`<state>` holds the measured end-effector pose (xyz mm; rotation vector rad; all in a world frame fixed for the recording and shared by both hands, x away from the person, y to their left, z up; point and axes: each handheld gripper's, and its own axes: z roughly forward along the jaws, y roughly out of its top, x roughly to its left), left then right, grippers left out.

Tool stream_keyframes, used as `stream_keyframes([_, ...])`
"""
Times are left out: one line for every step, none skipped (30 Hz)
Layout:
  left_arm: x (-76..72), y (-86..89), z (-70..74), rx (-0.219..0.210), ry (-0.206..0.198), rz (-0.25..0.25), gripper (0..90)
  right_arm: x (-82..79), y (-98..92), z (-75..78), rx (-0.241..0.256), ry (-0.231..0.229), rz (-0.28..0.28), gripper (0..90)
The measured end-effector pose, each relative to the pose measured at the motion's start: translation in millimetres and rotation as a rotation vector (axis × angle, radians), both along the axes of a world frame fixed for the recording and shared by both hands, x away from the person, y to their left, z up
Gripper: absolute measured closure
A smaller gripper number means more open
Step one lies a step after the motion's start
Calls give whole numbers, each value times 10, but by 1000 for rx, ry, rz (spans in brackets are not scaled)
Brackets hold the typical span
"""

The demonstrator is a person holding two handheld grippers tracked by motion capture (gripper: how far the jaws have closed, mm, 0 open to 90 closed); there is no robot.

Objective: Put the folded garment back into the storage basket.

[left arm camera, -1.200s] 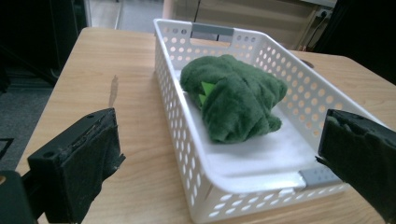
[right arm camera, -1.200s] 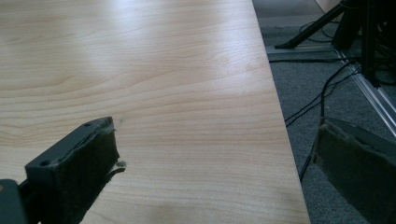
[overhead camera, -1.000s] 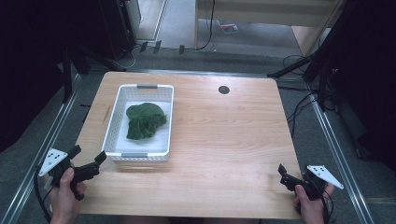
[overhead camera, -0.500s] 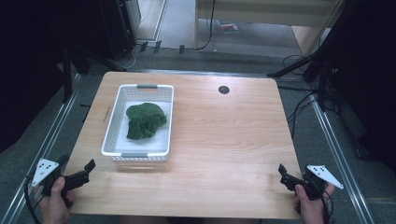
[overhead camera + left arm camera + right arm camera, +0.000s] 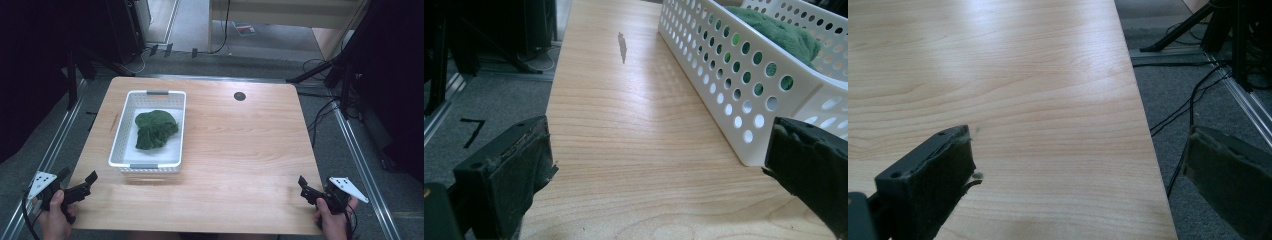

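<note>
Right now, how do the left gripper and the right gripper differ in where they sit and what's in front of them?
The left gripper hangs at the table's near left corner, close to the white basket holding the green cloth; the right gripper hangs at the near right corner, far from both. The left gripper's jaws frame the basket's perforated wall; the right gripper's frame bare wood and the table edge. Both are open and empty.
</note>
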<state>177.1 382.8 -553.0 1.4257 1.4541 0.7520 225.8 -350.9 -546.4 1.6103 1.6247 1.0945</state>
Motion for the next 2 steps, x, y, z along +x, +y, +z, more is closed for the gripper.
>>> stream_keyframes([2,-13,1,8,0,-6,0,2,-3,-1,-4,-3,2,1])
stream_keyframes([2,-13,1,8,0,-6,0,2,-3,-1,-4,-3,2,1])
